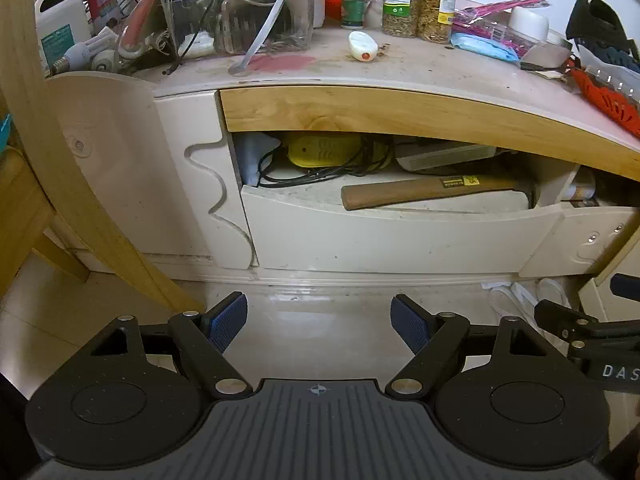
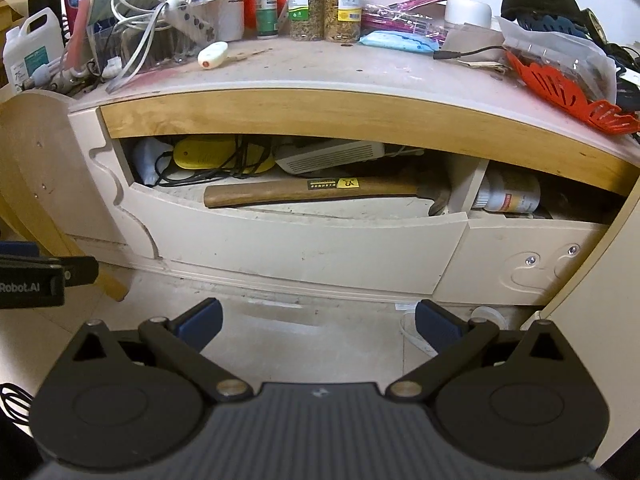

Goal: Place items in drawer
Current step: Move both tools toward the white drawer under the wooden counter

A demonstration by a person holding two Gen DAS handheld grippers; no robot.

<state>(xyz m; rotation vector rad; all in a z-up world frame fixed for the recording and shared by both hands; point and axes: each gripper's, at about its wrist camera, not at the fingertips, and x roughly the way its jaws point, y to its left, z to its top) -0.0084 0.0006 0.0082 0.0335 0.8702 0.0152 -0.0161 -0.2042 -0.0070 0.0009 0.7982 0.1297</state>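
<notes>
A cream drawer under a cluttered desk stands slightly open; it also shows in the right wrist view. Inside lie a wooden-handled hammer, a yellow device with black cable and a white box. My left gripper is open and empty, low over the floor in front of the drawer. My right gripper is open and empty, also in front of the drawer.
The desk top holds two jars, a white bottle lying down, cables, a blue mask and an orange mesh piece. A wooden chair stands left. A second compartment holds a white bottle.
</notes>
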